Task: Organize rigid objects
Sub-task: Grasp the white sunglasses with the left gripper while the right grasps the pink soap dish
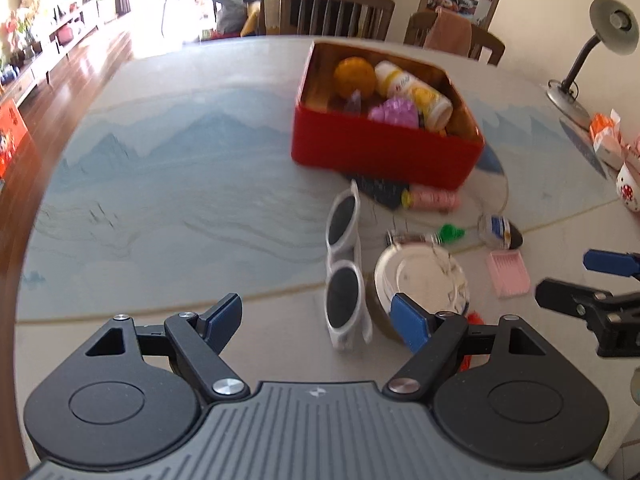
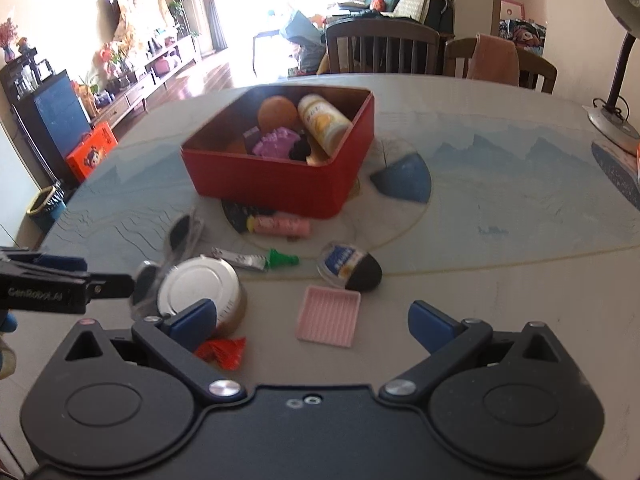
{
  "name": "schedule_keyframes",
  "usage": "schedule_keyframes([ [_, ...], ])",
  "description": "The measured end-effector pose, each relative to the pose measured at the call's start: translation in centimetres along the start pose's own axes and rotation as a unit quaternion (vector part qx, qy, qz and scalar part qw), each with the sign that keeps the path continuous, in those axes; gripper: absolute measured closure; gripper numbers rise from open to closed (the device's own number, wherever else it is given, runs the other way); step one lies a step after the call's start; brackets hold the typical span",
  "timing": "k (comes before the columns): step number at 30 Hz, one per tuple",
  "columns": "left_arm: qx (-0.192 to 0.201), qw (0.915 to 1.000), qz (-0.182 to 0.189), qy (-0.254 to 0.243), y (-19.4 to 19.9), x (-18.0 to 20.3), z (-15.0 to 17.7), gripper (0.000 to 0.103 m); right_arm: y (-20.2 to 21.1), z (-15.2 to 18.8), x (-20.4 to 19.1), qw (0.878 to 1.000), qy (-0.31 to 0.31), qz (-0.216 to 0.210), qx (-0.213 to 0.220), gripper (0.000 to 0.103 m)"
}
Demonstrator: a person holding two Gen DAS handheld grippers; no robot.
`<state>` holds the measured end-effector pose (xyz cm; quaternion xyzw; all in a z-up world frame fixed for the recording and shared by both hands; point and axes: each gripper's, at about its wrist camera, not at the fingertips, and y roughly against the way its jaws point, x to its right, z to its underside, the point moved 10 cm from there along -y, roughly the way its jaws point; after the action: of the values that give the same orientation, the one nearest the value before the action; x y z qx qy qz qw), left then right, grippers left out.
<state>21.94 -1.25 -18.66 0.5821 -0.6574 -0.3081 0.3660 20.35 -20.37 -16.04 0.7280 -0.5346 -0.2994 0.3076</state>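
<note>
A red tin box sits mid-table with an orange, a yellow-white bottle and a purple item inside. In front of it lie white sunglasses, a metal can, a pink thread spool, a green-capped tube, a small jar, a pink ridged tray and a red wrapper. My left gripper is open just short of the sunglasses. My right gripper is open, the pink tray lying between its fingers.
A desk lamp stands at the table's right edge beside small packets. Wooden chairs line the far side. The table's left part shows only the printed mat.
</note>
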Motion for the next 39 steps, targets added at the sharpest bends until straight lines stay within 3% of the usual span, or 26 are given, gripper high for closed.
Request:
schedule_keyframes([
  [14, -0.021, 0.9984, -0.047, -0.025, -2.9, 0.2, 1.5, 0.021, -3.2, 1.1, 0.3, 0.999, 0.025, 0.003, -0.04, 0.01],
  [23, -0.01, 0.9979, -0.055, -0.031, -3.7, 0.5, 0.5, 0.024, -4.5, 0.9, 0.0, 0.998, 0.049, 0.007, -0.05, 0.028],
  [34, 0.005, 0.9979, -0.04, -0.05, -3.8, 1.8, -0.4, 0.067, -4.5, 0.4, 0.3, 0.998, 0.059, 0.017, -0.035, 0.055],
  [39, 0.002, 0.9983, -0.035, -0.047, -3.8, 1.8, -0.4, 0.078, -4.5, 0.3, 0.5, 0.998, 0.055, 0.017, -0.034, 0.059],
])
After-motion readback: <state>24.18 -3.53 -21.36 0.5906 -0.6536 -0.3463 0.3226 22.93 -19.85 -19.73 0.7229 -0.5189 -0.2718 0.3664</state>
